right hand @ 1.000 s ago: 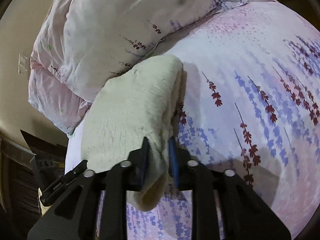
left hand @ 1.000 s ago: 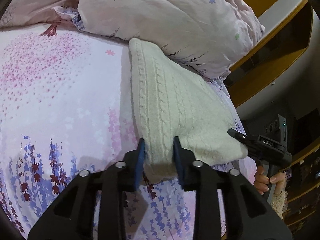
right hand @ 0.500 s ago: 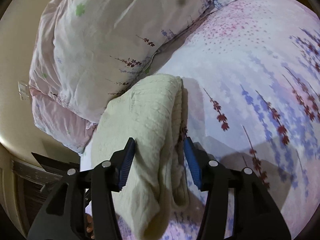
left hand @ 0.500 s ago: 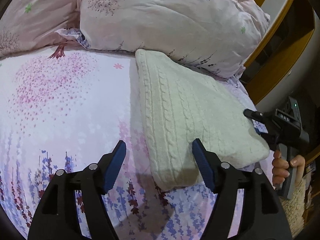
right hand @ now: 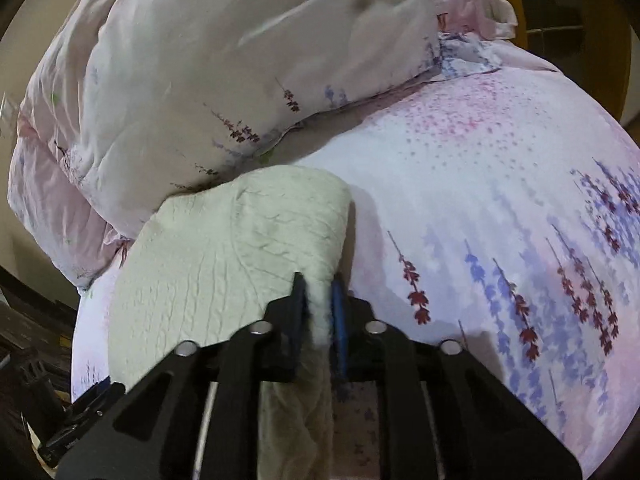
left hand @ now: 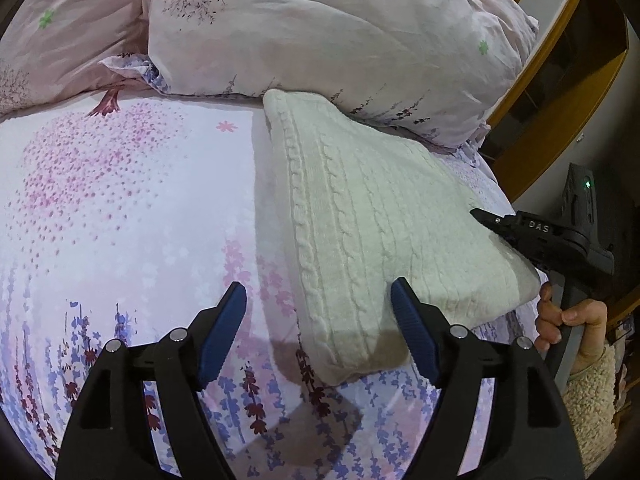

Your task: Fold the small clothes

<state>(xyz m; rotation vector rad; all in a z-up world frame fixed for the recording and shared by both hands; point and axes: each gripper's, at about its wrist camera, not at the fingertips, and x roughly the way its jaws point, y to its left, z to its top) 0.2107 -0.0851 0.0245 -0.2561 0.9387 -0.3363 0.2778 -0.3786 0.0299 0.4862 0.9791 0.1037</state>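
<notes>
Bedsheet (left hand: 120,208): smooth cotton with a pink and purple floral print.
Duvet (left hand: 320,32): puffy, crumpled, pale pink, heaped just behind the sweater.
Sweater (left hand: 380,232): cream cable-knit, thick, folded into a wedge on the bedsheet, far edge touching the duvet.
Left gripper (left hand: 320,320): fingers spread wide above the sweater's near corner.
Right gripper (right hand: 318,300): blue pads pinching the sweater's fuzzy edge.
</notes>
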